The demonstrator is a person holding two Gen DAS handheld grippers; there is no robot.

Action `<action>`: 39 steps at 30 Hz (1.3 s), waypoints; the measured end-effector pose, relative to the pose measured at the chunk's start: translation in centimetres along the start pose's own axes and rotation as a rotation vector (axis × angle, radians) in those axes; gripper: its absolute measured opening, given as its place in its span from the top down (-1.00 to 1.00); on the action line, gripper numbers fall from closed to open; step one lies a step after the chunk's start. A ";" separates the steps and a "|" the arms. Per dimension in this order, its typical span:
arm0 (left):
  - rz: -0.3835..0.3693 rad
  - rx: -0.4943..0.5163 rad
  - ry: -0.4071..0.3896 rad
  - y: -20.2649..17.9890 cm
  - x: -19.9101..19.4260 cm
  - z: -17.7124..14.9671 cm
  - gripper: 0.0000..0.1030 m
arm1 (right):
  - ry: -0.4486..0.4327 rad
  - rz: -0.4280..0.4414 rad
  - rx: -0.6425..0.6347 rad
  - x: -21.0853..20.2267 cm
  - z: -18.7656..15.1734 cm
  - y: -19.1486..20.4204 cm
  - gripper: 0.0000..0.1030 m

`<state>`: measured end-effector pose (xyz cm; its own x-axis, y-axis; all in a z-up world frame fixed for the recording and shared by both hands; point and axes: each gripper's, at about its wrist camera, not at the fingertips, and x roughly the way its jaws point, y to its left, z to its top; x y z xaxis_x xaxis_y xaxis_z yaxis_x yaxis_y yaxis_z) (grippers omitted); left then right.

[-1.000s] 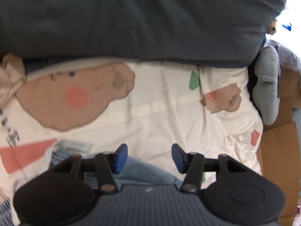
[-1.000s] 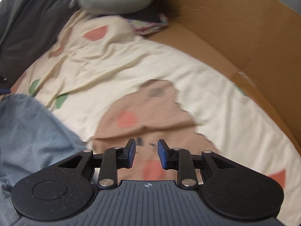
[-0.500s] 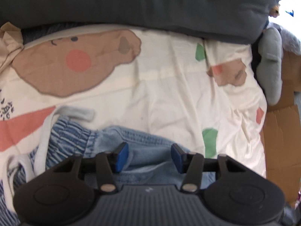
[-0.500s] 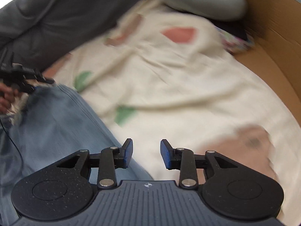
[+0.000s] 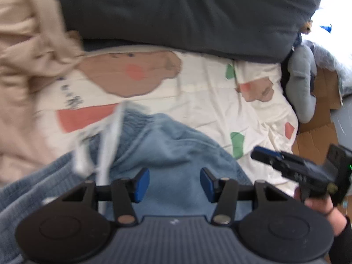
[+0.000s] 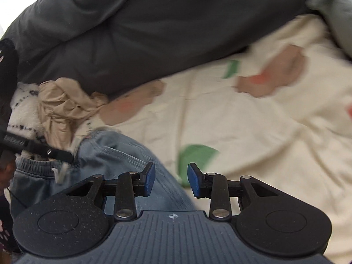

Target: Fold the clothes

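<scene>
Left gripper [image 5: 175, 181]: blue pads spread apart, nothing between them; it hangs just over the jeans.
Right gripper [image 6: 171, 180]: jaws apart too and empty, above the jeans' right edge, where denim meets sheet.
Hand [image 5: 316, 204]: bare fingers wrapped round the right gripper's black body, a dark cuff at the wrist, off to the right of the jeans.
Jeans [image 5: 176, 149]: light blue denim, soft and rumpled, lying heaped on the sheet. The waistband is gathered and ribbed, with a white drawstring [image 5: 110, 140] trailing from it, blurred in the left view.
Sheet [image 5: 198, 101]: cream cotton, creased, under the jeans and spreading beyond them; printed with brown bear faces with pink cheeks, plus red and green patches.
Beige garment [image 5: 33, 44]: thin, crumpled cloth bunched up left of the jeans.
Duvet [image 5: 187, 15]: dark grey, thick and puffy, lying across the sheet beyond the jeans.
Grey pillow [image 5: 301, 83]: long and rounded, far right of the jeans at the sheet's edge.
Cardboard [image 5: 314, 140]: flat brown panels beyond the sheet's right edge.
</scene>
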<state>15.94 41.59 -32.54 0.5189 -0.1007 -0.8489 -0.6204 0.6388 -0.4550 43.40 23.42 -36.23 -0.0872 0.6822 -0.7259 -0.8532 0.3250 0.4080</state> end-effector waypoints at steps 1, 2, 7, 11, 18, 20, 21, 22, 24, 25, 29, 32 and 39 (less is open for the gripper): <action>0.005 -0.015 -0.011 0.6 -0.9 -0.4 -0.04 | 0.008 0.016 -0.009 0.7 0.5 0.4 0.24; 0.008 -0.027 -0.022 1.1 -1.6 -0.7 -0.04 | 0.017 0.028 -0.013 1.4 1.0 0.8 0.24; 0.040 -0.085 -0.090 4.0 -5.8 -2.7 -0.04 | 0.051 0.076 -0.038 4.3 3.6 3.6 0.24; 0.053 -0.146 -0.137 5.9 -8.8 -4.8 -0.07 | 0.086 0.133 -0.049 6.3 5.4 7.0 0.24; 0.055 -0.180 -0.205 8.7 -13.5 -8.1 -0.14 | 0.168 0.147 -0.126 10.1 6.0 14.5 0.10; 0.075 -0.190 -0.230 9.3 -14.5 -8.9 -0.19 | 0.182 0.126 -0.132 11.1 5.8 15.9 0.01; 0.076 -0.193 -0.242 9.4 -14.9 -9.3 -0.19 | 0.188 0.115 -0.134 11.6 5.7 16.5 -0.09; 0.078 -0.196 -0.255 9.5 -15.4 -9.7 -0.20 | 0.194 0.104 -0.137 12.1 5.6 17.1 -0.18; 0.079 -0.199 -0.278 9.7 -16.2 -10.5 -0.20 | 0.197 0.088 -0.140 12.9 5.7 18.1 -0.25; 0.084 -0.202 -0.286 9.9 -16.4 -10.7 -0.21 | 0.197 0.080 -0.141 13.2 5.7 18.6 -0.25; 0.099 -0.227 -0.310 11.2 -17.1 -11.8 -0.21 | 0.231 0.032 -0.189 15.4 6.0 20.6 -0.26; 0.107 -0.257 -0.316 12.2 -17.3 -12.3 -0.21 | 0.253 -0.007 -0.252 16.6 5.7 21.9 -0.28; 0.123 -0.297 -0.330 13.4 -17.6 -13.7 -0.21 | 0.292 -0.055 -0.377 18.6 4.6 24.1 -0.33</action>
<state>-9.55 41.45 -27.41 0.5607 0.2408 -0.7922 -0.8056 0.3800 -0.4546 23.61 47.00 -37.35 -0.1317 0.4402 -0.8882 -0.9829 0.0586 0.1748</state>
